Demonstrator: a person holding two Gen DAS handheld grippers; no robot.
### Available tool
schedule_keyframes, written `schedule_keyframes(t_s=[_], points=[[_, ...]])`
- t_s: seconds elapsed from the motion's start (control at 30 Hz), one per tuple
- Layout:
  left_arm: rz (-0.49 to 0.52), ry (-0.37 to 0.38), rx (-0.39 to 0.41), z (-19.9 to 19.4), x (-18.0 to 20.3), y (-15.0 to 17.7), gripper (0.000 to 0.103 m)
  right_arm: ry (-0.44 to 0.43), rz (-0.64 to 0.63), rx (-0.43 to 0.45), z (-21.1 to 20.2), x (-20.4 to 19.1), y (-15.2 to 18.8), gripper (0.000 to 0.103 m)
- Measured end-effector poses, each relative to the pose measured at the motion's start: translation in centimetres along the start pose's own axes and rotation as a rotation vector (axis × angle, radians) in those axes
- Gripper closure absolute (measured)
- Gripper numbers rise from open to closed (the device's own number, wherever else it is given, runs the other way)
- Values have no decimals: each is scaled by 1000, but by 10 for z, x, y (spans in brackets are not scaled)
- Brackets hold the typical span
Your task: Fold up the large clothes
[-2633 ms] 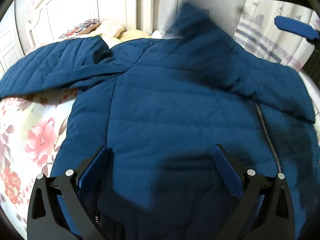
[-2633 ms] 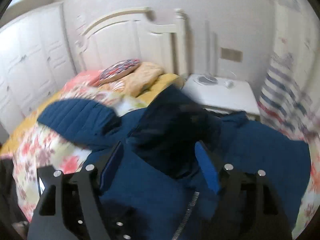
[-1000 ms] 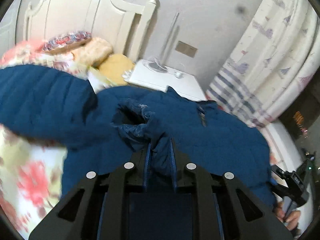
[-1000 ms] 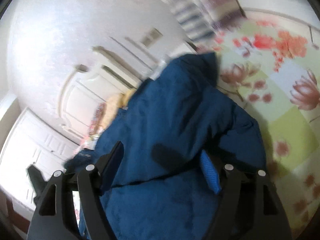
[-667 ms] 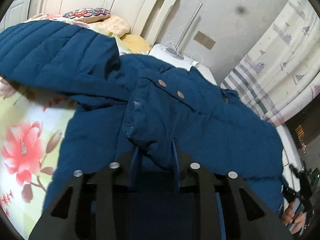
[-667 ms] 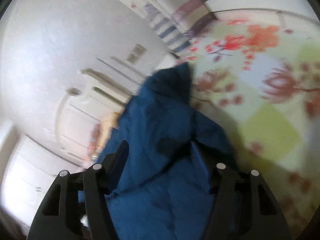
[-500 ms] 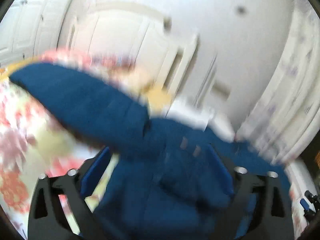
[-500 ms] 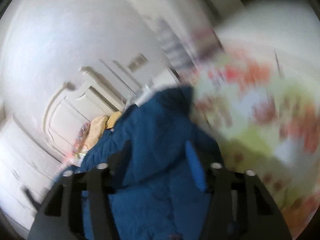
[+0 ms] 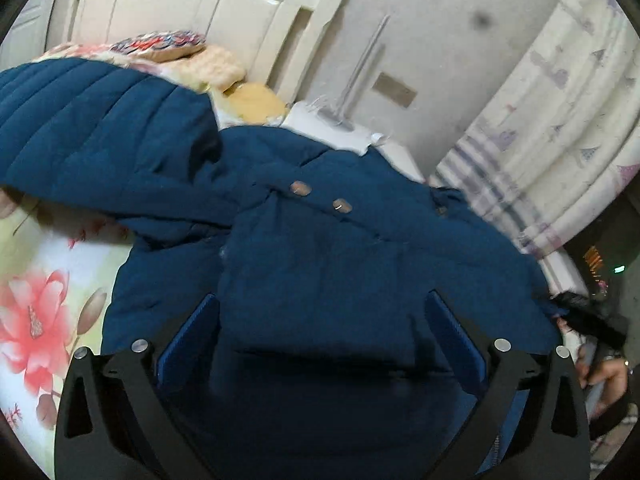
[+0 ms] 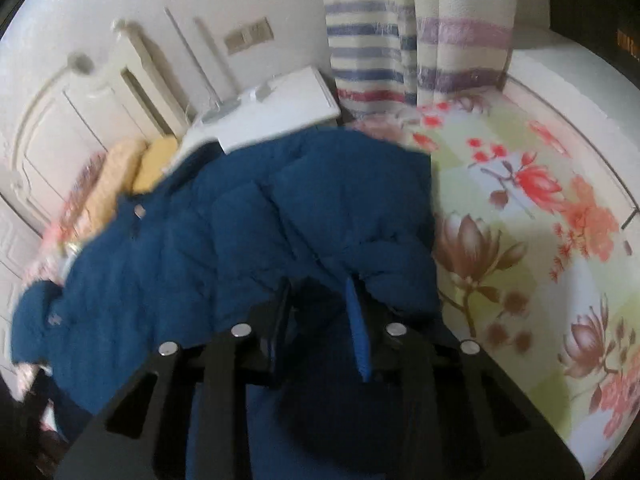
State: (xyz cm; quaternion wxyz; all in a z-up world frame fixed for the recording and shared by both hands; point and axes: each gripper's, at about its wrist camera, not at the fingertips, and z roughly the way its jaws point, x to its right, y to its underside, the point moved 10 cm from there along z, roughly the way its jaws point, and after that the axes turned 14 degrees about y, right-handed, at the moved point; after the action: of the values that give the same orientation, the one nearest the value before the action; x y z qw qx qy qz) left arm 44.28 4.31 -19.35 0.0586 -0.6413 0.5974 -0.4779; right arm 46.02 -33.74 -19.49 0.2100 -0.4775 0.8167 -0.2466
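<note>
A dark blue padded jacket lies on the flowered bed sheet. One sleeve stretches out to the left, and a folded part with two brown buttons lies across the middle. My left gripper is open above the jacket's near part, holding nothing. In the right wrist view the jacket is bunched up, and my right gripper has its jaws narrowed on a fold of it.
A white headboard and pillows stand at the far end. A white nightstand and striped curtains are at the far right. Bare flowered sheet lies right of the jacket. The person's other hand shows at the right edge.
My left gripper let go of the jacket fold and opened wide. My right gripper narrowed from wide open onto a jacket fold.
</note>
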Motion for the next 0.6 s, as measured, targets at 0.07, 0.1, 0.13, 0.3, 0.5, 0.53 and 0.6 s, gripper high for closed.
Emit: schedule_keyframes(t_s=[0.07,0.1,0.13,0.3,0.5,0.53,0.6], points=[[7,-20,-25,6,-2,2,4,15,-40,71,-6,-11,-17,56],[16,-27,-27,7,0,2,4,36,-71,95,-4,-18,-26,51],[24,-32,-31,7,1,4,4,53,-100,105,0,-23,-31,46],[10,-6,-24,6,1,4,4,130,-94,-111,58,-17,-33,37],[23,-26,-37,11,3,5,4,120,-156,-1,18,-43,-21,20],[23,-25,-36,11,3,5,4,140,-189,-30,25,-44,-11,15],[14,-13,-31,11,4,4,4,164,-221,-95,37,-43,10,15]])
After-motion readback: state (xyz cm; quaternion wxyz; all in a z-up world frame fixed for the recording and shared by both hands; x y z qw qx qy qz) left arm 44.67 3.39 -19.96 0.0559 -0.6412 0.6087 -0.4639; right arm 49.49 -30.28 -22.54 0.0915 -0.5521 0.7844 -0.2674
